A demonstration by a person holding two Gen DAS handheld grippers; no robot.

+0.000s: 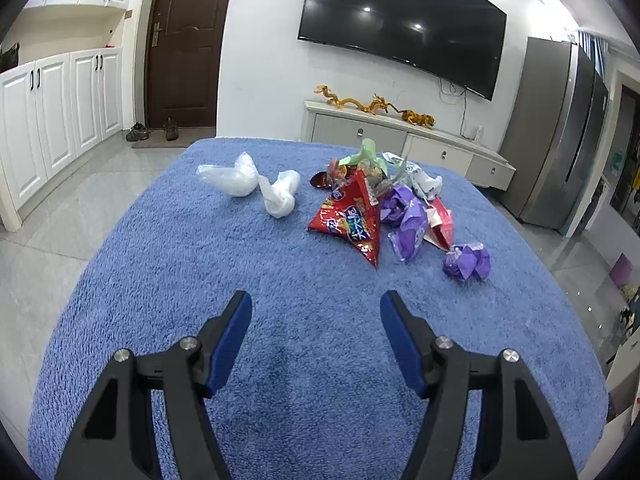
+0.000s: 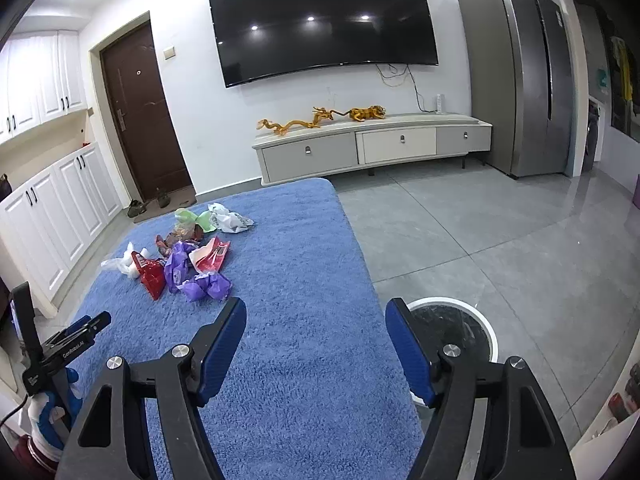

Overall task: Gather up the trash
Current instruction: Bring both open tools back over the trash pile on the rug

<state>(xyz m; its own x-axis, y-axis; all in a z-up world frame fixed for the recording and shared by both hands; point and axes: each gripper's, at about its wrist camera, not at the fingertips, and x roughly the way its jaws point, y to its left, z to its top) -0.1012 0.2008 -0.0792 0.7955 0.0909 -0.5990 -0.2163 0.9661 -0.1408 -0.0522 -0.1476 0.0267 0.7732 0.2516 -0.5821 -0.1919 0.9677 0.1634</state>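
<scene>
Mostly crinkled wrappers (image 1: 348, 220) on fleecy blanket (image 1: 240, 264)

A home living room: wall-mounted television (image 2: 320, 24) above a low media console (image 2: 372, 144), brown entry door (image 1: 188, 44), white cabinets (image 1: 60, 108).

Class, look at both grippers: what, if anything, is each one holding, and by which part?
Nothing is held. The left gripper and the right gripper are both open and empty above the blue cloth.

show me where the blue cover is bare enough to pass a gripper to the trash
Bare: the near stretch of blue cover between the left gripper and the red snack bag; also the right strip toward the bin. Crowded: purple wrappers, white bags and the far pile.
</scene>
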